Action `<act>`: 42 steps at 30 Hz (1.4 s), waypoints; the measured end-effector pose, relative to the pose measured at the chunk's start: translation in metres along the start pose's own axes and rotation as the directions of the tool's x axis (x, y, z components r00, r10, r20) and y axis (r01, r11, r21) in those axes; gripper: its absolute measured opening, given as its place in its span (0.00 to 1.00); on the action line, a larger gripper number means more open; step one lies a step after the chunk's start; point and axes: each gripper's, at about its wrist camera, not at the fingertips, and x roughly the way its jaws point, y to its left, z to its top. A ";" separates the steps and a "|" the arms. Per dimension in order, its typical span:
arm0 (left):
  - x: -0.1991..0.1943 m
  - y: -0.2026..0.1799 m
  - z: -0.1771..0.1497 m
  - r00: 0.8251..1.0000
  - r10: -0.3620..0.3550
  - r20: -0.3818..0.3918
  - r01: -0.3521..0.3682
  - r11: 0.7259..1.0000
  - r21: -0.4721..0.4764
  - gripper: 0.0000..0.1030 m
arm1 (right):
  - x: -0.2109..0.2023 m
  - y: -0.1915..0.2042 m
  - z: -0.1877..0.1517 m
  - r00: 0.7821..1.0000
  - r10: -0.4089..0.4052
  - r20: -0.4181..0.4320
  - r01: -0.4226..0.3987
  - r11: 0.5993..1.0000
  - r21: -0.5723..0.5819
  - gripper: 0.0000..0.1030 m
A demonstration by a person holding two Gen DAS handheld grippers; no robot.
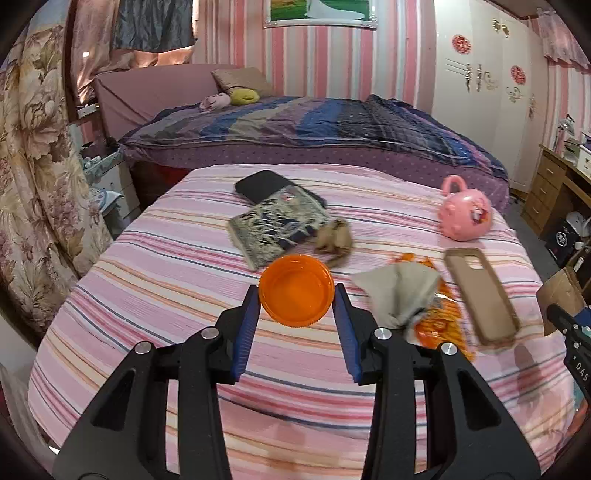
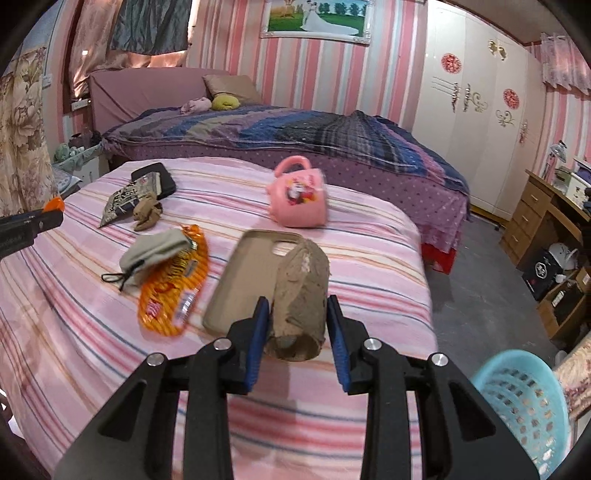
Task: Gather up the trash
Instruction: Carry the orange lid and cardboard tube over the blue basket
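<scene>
While both tools are held above the striped bedspread (image 1: 155,280) and angled downward, the left gripper (image 1: 296,299) is clamped on an orange plastic lid (image 1: 295,290), its blue pads pressing the rim from either side with the hollow face showing. The right gripper (image 2: 297,314) is clamped on a brown cardboard tube (image 2: 301,291), which lies lengthwise between the pads with its open end toward the camera. Just beyond the tube, in the right wrist view, a tan phone case (image 2: 247,273) lies flat on the bedspread; to its left, an orange snack wrapper (image 2: 173,288) lies partly under a grey pouch (image 2: 153,251). Farther back are a crumpled brown cloth (image 2: 147,214), a patterned packet (image 2: 123,201) resting against a black case (image 2: 159,179), and a pink toy bag (image 2: 299,199) with a handle. At lower right, off the surface, stands a light-blue perforated basket (image 2: 524,406). Behind the striped surface lies a bed with a purple-blue quilt (image 2: 295,129); beyond it, pink striped walls, a framed picture (image 2: 317,18), a white wardrobe (image 2: 476,107) and a wooden desk (image 2: 543,206) to the right.
</scene>
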 end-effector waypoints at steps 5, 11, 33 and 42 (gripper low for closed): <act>-0.013 -0.028 -0.009 0.998 -0.065 0.003 0.065 0.998 0.023 0.38 | -0.022 -0.024 -0.016 0.999 -0.033 0.004 0.033 0.999 0.013 0.31; -0.026 -0.071 -0.022 0.994 -0.109 0.004 0.108 0.990 0.087 0.38 | -0.045 -0.062 -0.038 0.997 -0.076 -0.007 0.076 0.994 0.073 0.31; -0.047 -0.208 -0.066 0.980 -0.201 0.006 0.192 0.946 0.263 0.38 | -0.085 -0.209 -0.097 0.955 -0.290 -0.055 0.295 0.936 0.194 0.31; -0.065 -0.284 -0.084 0.933 -0.360 -0.022 0.350 0.889 0.296 0.38 | -0.091 -0.246 -0.114 0.949 -0.306 -0.075 0.315 0.920 0.235 0.31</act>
